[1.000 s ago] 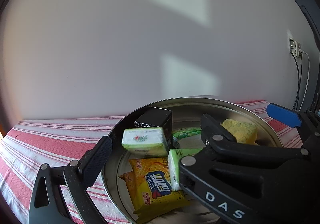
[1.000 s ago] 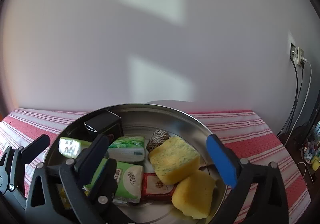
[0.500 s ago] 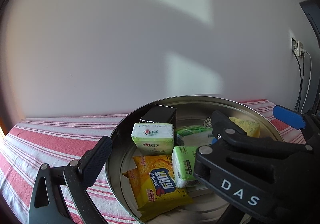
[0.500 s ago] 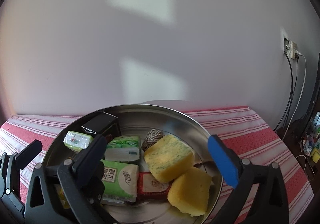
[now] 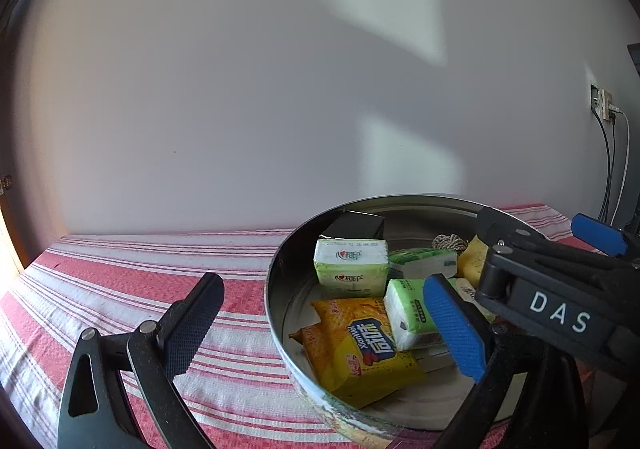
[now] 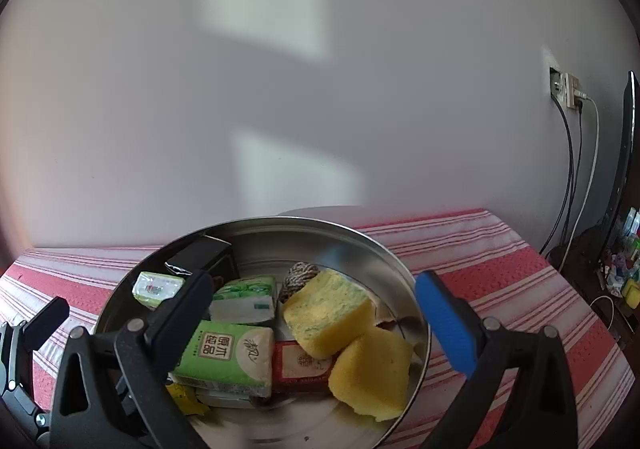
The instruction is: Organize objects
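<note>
A round metal basin (image 5: 276, 313) (image 6: 384, 249) sits on a red-and-white striped cloth and holds several items: a yellow snack packet (image 5: 360, 349), green tissue packs (image 5: 352, 267) (image 6: 224, 357), a black box (image 6: 204, 257), two yellow sponges (image 6: 328, 313) (image 6: 372, 373), a twine ball (image 6: 300, 275) and a red packet (image 6: 300, 365). My left gripper (image 5: 320, 325) is open and empty over the basin's left rim. My right gripper (image 6: 316, 321) is open and empty above the items; it also shows in the left wrist view (image 5: 552, 309).
The striped cloth (image 5: 120, 277) covers the table up to a plain white wall. A wall socket with hanging cables (image 6: 568, 89) is at the right. Clutter lies on the floor at the far right (image 6: 624, 281).
Both grippers have pulled back and shifted left a little. The white-and-green tissue pack dropped from the left gripper and now rests upright in the basin.
</note>
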